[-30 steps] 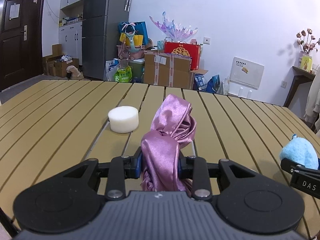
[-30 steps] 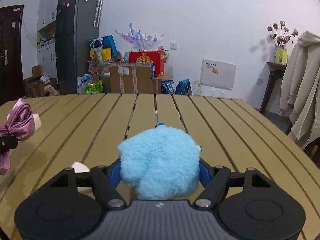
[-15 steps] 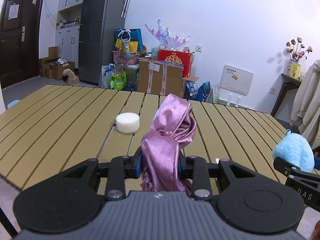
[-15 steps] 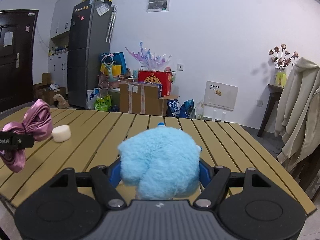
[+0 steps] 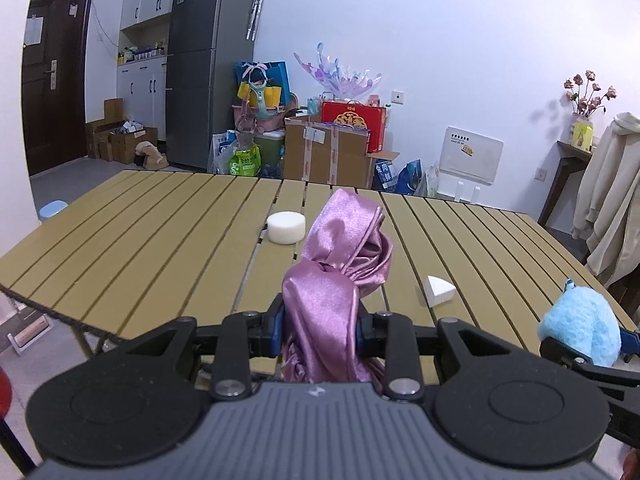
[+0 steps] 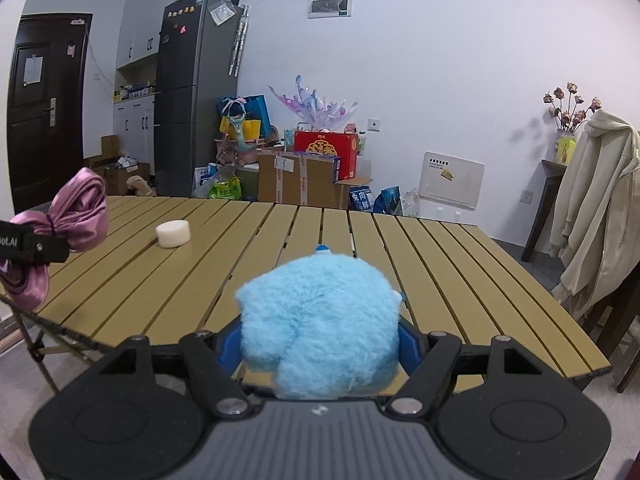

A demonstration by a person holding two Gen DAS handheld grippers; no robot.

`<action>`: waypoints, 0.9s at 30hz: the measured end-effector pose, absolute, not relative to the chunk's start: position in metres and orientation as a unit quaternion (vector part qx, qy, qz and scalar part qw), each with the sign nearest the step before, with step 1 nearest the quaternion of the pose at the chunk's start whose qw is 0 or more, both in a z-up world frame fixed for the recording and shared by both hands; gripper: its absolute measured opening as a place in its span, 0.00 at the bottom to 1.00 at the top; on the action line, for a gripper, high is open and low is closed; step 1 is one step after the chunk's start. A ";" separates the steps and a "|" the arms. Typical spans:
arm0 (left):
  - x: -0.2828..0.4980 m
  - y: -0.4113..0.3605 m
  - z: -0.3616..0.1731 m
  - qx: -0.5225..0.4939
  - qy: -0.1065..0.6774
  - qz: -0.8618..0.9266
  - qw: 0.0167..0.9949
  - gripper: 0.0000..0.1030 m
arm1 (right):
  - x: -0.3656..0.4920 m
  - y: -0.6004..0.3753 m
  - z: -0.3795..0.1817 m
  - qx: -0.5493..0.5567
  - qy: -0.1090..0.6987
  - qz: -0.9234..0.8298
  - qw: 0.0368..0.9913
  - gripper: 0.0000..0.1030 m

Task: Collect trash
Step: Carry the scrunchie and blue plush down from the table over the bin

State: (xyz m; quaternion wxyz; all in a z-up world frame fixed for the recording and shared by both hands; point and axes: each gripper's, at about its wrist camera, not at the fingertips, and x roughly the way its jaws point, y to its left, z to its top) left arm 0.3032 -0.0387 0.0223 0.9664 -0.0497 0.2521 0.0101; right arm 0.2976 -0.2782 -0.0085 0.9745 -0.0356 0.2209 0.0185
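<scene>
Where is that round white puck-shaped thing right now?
The round white foam disc lies on the slatted table, loose and untouched. In the left wrist view it sits just beyond and left of the pink satin cloth pinched in the left gripper.

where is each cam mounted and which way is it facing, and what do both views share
Left wrist: rides the left gripper, looking along its fingers over the slatted table toward the cluttered far wall; the gripper clamps the purple satin cloth.
Right wrist: rides the right gripper, facing the same wall; the gripper holds the blue fluffy toy.
Shared: table, white foam disc, grey fridge, and each view catches the other gripper's load at its edge.
</scene>
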 end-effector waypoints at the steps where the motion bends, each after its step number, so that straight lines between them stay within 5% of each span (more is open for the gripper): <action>1: 0.298 -0.037 0.023 -0.050 0.253 0.010 0.966 0.30 | 0.291 -0.277 -0.008 -0.036 0.221 0.019 0.974 0.70; 27: 0.175 -0.008 -0.017 -0.014 0.320 0.017 0.947 0.30 | 0.165 -0.262 -0.037 -0.040 0.278 0.033 0.959 0.70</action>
